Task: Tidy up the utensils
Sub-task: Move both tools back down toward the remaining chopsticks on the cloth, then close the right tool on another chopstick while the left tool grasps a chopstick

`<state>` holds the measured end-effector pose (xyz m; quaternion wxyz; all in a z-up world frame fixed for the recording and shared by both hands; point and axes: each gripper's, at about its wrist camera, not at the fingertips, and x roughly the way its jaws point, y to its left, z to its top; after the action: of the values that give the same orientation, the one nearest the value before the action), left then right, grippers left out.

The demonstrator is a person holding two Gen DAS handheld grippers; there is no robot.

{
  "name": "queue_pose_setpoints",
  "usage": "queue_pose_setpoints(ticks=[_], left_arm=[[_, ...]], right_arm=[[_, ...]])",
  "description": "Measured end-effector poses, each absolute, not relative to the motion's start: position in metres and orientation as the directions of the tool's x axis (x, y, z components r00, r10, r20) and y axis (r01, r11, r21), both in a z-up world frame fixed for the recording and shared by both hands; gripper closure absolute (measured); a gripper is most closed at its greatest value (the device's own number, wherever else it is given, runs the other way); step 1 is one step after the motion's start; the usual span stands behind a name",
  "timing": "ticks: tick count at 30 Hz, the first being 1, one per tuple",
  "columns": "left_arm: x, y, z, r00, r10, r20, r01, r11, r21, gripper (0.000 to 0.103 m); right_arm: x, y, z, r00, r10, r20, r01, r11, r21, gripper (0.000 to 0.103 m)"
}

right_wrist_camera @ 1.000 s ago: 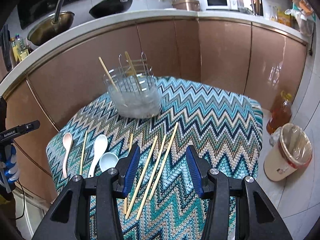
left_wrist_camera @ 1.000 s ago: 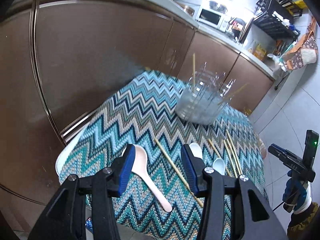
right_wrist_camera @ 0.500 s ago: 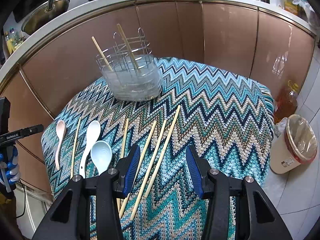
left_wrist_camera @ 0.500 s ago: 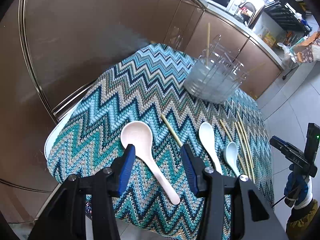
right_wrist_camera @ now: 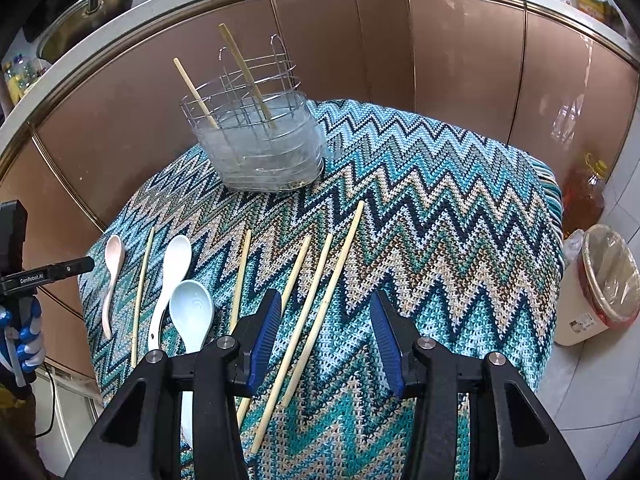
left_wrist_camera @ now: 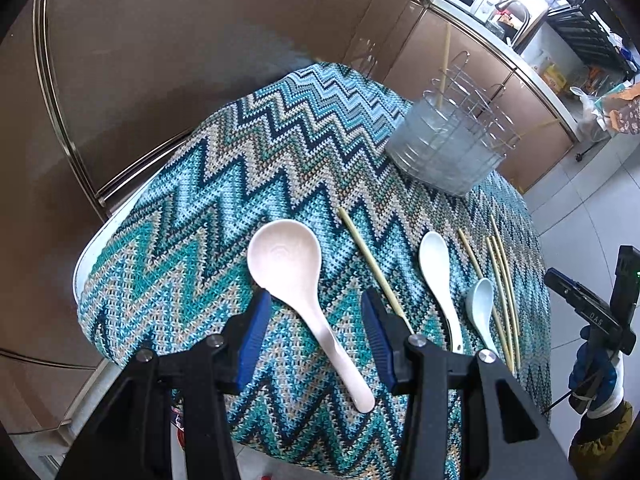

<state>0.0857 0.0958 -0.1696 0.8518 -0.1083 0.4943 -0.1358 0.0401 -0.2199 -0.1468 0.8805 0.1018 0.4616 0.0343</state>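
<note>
A pink spoon lies on the zigzag cloth. Its neck runs between the fingers of my left gripper, which is open and does not touch it. To its right lie one chopstick, a white spoon, a pale blue spoon and more chopsticks. My right gripper is open over the cloth, with two chopsticks passing between its fingers, untouched. The wire-and-plastic utensil holder at the back holds two chopsticks.
Brown cabinet fronts curve behind the table. A lined waste bin and an oil bottle stand on the floor at the right. A blue-gloved hand grips the other tool at the left table edge.
Both grippers have sunk toward the table and tipped downward. The pink spoon now sits between the left fingers. The chopsticks look larger under the right gripper.
</note>
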Motion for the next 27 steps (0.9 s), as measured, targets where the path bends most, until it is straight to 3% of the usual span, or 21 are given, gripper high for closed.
queue_pose_setpoints(ticks=[12, 27], left_arm=[[0.088, 0.109, -0.177, 0.456, -0.348, -0.819, 0.083, 0.933, -0.351, 0.059], [0.108, 0.076, -0.168, 0.419, -0.436, -0.796, 0.134, 0.897, -0.421, 0.071]], right_arm=[[0.048, -0.223, -0.149, 0.553, 0.155, -0.819, 0.023, 0.979, 0.201, 0.061], [0.056, -0.227, -0.152, 0.517, 0.165, -0.84, 0.026, 0.978, 0.208, 0.071]])
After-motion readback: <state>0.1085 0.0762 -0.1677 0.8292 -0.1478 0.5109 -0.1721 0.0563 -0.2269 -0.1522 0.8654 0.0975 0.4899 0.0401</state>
